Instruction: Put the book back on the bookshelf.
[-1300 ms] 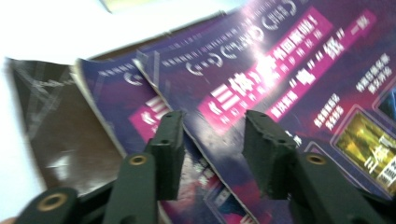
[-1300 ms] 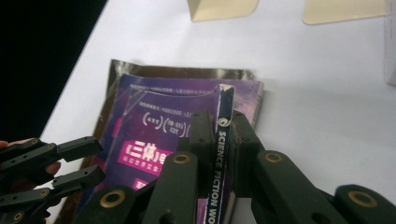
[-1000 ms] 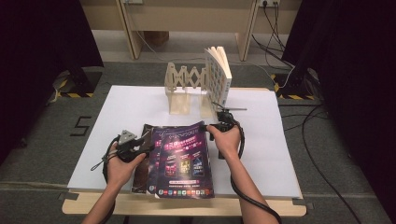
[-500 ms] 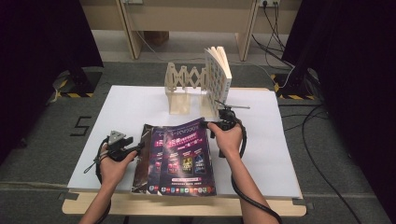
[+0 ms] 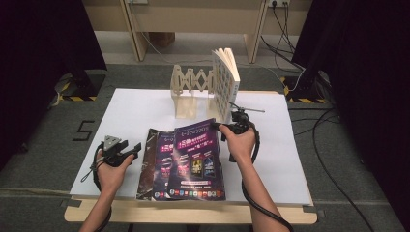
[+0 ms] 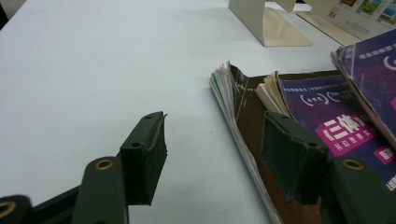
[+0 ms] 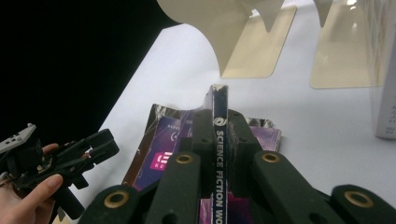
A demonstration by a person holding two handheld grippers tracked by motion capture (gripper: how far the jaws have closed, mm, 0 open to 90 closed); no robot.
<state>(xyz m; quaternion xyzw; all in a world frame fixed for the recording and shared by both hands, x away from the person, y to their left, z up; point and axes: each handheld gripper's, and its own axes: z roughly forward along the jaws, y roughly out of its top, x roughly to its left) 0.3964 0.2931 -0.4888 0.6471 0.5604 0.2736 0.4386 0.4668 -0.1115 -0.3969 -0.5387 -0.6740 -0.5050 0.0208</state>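
A stack of purple-covered magazines lies at the front middle of the white table. My right gripper point(image 5: 225, 126) point(image 7: 219, 126) is shut on the far right corner of the top magazine point(image 5: 196, 159), with its spine point(image 7: 219, 100) upright between the pads. The lower magazines point(image 5: 154, 169) point(image 6: 327, 116) fan out to the left. My left gripper point(image 5: 135, 147) point(image 6: 215, 140) stands open just left of that fan. Its jaws have just been opening and nothing is pressed between them. The brown edge of the lowest magazine point(image 6: 252, 107) lies by one jaw. The right gripper view shows the left gripper point(image 7: 100, 144) too.
A beige accordion book rack point(image 5: 191, 92) point(image 7: 233, 28) point(image 6: 280, 23) stands at the back middle, with a white book point(image 5: 225, 82) point(image 7: 387, 93) upright at its right end. Bare table point(image 5: 135, 106) stretches left of the rack; the front edge is close to both hands.
My left hand has drawn away to the left from the stack's edge, and its jaws stand wider. More of the lower magazines now shows. The right gripper has kept still.
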